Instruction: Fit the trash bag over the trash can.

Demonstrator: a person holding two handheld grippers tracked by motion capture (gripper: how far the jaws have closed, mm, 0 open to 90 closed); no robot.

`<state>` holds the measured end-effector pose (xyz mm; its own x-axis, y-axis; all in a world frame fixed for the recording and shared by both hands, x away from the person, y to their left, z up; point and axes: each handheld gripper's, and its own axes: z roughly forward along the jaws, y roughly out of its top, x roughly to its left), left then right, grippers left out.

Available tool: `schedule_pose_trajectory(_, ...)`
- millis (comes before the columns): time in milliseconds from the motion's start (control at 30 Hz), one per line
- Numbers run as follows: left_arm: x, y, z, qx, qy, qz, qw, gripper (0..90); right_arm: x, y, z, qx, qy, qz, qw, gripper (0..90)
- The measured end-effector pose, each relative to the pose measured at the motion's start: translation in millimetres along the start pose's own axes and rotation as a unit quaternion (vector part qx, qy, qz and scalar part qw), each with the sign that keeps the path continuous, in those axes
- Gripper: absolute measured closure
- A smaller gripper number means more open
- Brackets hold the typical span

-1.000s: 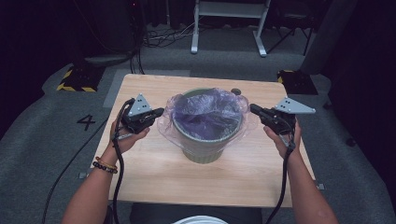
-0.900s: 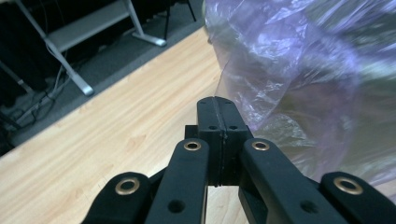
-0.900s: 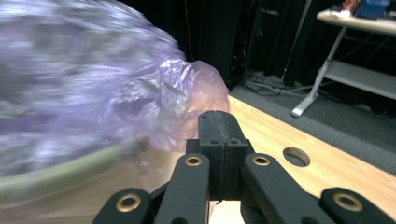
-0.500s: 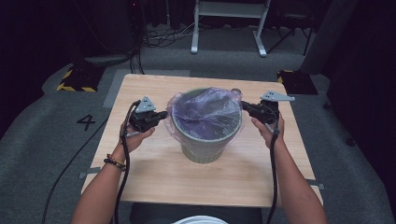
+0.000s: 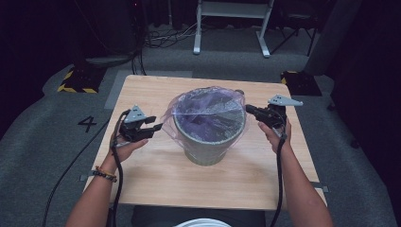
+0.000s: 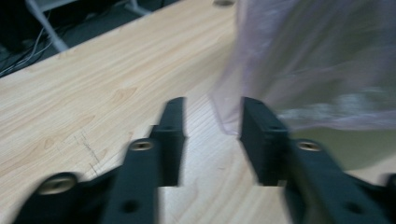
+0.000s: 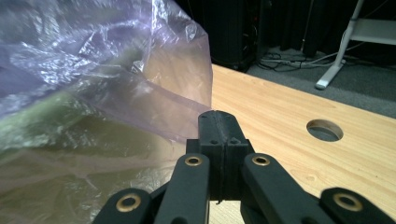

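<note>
The left gripper (image 5: 158, 126) sits just left of the bin, its jaws parted after opening a moment ago; in the left gripper view (image 6: 212, 135) the hem of the purple bag liner (image 6: 299, 70) hangs at the far end of the gap, close to the right-hand jaw, and nothing is pinched between the pads. The right gripper (image 5: 249, 109) is at the right side of the bin's rim; in the right gripper view (image 7: 219, 128) its jaws are pressed flat together with no film caught between them, though the liner's edge (image 7: 154, 107) drapes just beside and behind their tips. The grey-green bin (image 5: 206, 142) stands upright in the middle of the wooden table (image 5: 156, 175), its liner (image 5: 208, 111) folded out over the rim and flaring a little to the left; the person's left hand (image 5: 124, 144) and right hand (image 5: 275, 135) grip the tools from the near side, forearms coming in from the near edge; a round hole (image 7: 324, 129) is cut in the tabletop near the far edge, right of the bin.
</note>
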<state>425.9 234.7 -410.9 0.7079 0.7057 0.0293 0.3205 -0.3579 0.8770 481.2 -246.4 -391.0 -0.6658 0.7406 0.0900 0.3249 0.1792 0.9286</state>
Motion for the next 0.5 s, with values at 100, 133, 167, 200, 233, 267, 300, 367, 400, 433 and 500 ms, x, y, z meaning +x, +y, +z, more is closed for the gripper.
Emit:
schedule_pose_trajectory(100,-1.6,4.5,-23.7,-0.034,-0.006,0.000,0.9994,34.6,1.1,3.0,-7.0,-0.007,-0.002,-0.004,1.0000,90.0)
schedule_pose_trajectory(133,-4.1,7.7,-31.5,-0.044,-0.013,0.003,0.9989,31.2,1.3,3.8,-8.0,-0.010,-0.003,-0.004,0.9999,90.0)
schedule_pose_trajectory(167,-7.4,11.0,-36.9,-0.051,-0.014,0.012,0.9985,24.6,2.1,5.4,-9.8,-0.012,-0.003,-0.005,0.9999,90.0)
schedule_pose_trajectory(200,-11.4,14.6,-41.4,-0.057,-0.018,0.022,0.9979,21.3,3.1,6.9,-11.2,-0.014,-0.002,-0.007,0.9999,90.0)
schedule_pose_trajectory(233,-14.6,17.6,-44.1,-0.062,-0.022,0.030,0.9974,20.0,4.0,8.5,-12.3,-0.016,-0.004,-0.010,0.9998,90.0)
schedule_pose_trajectory(267,-20.0,23.1,-47.5,-0.070,-0.031,0.039,0.9963,18.2,4.9,9.6,-12.9,-0.017,-0.005,-0.011,0.9998,90.0)
schedule_pose_trajectory(300,-23.1,26.7,-49.0,-0.075,-0.038,0.044,0.9954,15.4,5.8,11.4,-13.9,-0.020,-0.003,-0.012,0.9997,90.0)
schedule_pose_trajectory(367,-31.9,36.6,-50.8,-0.087,-0.051,0.057,0.9933,15.1,7.4,13.4,-14.5,-0.020,-0.005,-0.015,0.9997,90.0)
schedule_pose_trajectory(400,-37.1,42.1,-50.2,-0.091,-0.051,0.064,0.9926,15.1,8.6,14.8,-14.5,-0.018,-0.005,-0.016,0.9997,90.0)
schedule_pose_trajectory(433,-43.4,49.5,-48.3,-0.089,-0.053,0.077,0.9916,15.7,9.2,15.6,-14.2,-0.019,-0.003,-0.018,0.9996,90.0)
schedule_pose_trajectory(500,-50.5,58.8,-44.3,-0.083,-0.053,0.100,0.9901,15.7,11.6,17.2,-13.4,-0.017,-0.006,-0.026,0.9995,90.0)
